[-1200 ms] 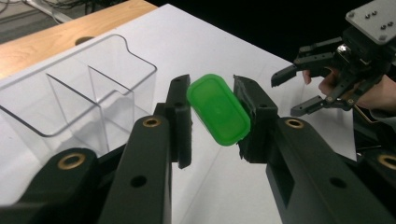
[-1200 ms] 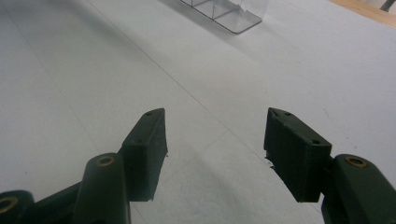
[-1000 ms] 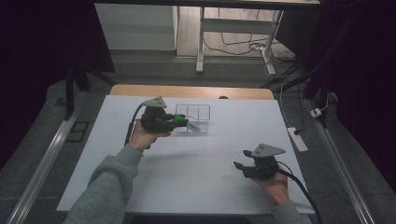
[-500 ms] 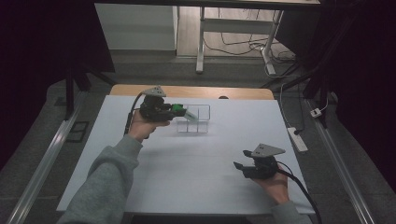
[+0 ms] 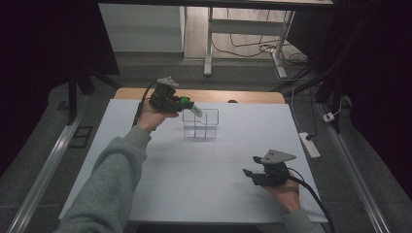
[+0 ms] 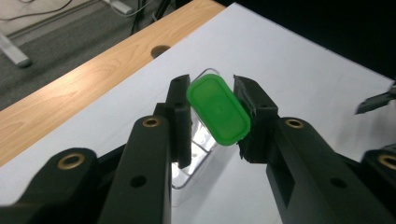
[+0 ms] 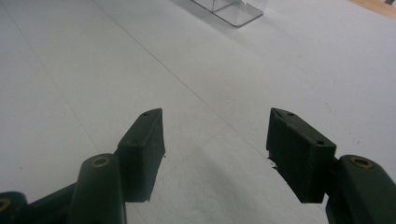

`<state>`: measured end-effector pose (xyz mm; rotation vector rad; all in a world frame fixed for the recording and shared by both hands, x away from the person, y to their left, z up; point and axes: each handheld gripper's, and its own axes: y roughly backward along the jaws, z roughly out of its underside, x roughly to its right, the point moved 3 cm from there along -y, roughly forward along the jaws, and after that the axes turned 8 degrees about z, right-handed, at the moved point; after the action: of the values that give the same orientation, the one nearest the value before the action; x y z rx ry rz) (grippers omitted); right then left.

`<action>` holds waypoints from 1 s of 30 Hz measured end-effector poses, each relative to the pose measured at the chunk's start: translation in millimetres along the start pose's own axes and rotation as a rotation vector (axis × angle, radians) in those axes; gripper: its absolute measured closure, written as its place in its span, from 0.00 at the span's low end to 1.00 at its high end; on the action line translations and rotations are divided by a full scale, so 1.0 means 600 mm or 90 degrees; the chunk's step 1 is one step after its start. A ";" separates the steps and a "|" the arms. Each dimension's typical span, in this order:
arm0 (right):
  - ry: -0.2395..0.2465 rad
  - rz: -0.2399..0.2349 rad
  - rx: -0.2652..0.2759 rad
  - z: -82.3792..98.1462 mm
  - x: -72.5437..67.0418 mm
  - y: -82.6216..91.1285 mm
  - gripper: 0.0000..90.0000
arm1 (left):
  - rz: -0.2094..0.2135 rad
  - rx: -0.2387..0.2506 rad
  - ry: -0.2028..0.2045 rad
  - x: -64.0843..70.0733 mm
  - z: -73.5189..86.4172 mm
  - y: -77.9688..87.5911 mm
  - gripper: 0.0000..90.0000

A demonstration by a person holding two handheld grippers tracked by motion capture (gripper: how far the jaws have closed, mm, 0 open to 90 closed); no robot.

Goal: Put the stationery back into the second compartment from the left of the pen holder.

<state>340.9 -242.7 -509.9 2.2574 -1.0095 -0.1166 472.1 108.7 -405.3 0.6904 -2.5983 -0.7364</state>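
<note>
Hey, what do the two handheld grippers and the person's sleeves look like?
Both the left gripper and the right gripper are black with paired black jaws, brass-coloured pivot pins, a grey three-cornered plate on top and a trailing black cable. The person wears a grey long sleeve.

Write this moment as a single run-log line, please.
left hand-held gripper: shut on green-capped clear container | near clear divided organizer | right hand-held gripper: open, empty

Ahead of our right claw (image 7: 215,140) we find bare desk (image 7: 93,70), passable up to the clear organizer (image 7: 231,11). Under our left claw (image 5: 187,104), that organizer (image 5: 200,124) obstructs descent.
</note>
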 end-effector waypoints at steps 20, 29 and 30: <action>0.002 -0.003 -0.005 0.002 0.000 -0.001 0.39 | 0.002 -0.022 -0.009 -0.001 0.002 -0.030 0.43; 0.001 0.003 -0.007 0.003 0.003 0.000 0.39 | 0.017 0.007 -0.008 0.012 0.021 -0.008 0.43; 0.000 0.002 -0.006 0.003 0.003 0.000 0.39 | 0.017 0.007 -0.010 0.014 0.025 -0.005 0.43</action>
<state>341.6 -244.8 -511.1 2.2471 -1.0113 -0.1198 459.6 107.4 -417.4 0.6552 -2.6221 -0.7233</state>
